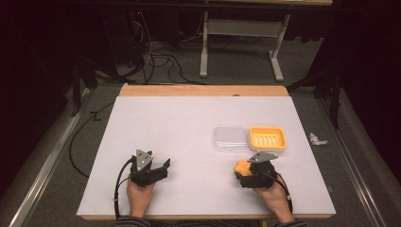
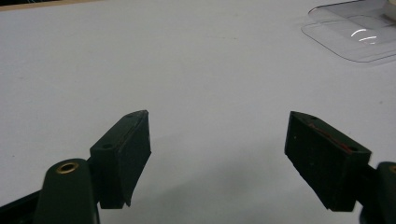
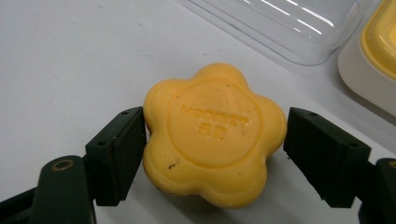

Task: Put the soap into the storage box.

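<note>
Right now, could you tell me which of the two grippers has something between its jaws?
The right gripper: a yellow flower-shaped soap sits between its jaws. The left gripper is open over bare table.

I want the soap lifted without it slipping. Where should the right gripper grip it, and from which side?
Grip the soap across its scalloped rim, with each jaw seated in a notch between lobes, coming in low along the table from the person's side as the right gripper sits now. It lies flat, stamped face up, so only the rim gives opposing faces.
</note>
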{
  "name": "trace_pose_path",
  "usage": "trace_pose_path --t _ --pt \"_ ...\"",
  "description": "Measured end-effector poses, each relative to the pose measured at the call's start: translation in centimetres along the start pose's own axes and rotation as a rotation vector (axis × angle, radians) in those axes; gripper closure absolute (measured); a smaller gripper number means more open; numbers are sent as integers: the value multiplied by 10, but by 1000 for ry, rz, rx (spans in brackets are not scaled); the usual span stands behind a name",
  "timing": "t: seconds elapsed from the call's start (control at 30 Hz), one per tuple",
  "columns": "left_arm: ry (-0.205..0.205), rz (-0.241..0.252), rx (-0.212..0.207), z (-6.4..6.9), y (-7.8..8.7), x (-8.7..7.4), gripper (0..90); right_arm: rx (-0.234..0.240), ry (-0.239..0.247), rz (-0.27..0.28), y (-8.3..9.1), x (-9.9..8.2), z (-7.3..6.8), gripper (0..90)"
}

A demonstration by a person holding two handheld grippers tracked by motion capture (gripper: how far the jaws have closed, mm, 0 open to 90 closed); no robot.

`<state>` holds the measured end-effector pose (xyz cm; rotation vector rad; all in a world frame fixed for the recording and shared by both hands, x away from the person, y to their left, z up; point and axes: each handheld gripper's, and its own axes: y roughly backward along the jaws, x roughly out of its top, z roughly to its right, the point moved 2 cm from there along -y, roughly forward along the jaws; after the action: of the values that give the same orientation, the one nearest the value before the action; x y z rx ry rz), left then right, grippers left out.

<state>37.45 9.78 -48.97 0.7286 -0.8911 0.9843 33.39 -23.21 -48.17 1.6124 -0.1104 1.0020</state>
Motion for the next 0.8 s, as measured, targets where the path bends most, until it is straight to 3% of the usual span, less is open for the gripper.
trace_pose_path --t 0.43,0.8 --pt "-5 -1 1 0 0 0 231 0 34 -13 -7 1 -2 255" --pt "-4 1 -1 1 0 0 229 7 39 11 -8 0 -1 265"
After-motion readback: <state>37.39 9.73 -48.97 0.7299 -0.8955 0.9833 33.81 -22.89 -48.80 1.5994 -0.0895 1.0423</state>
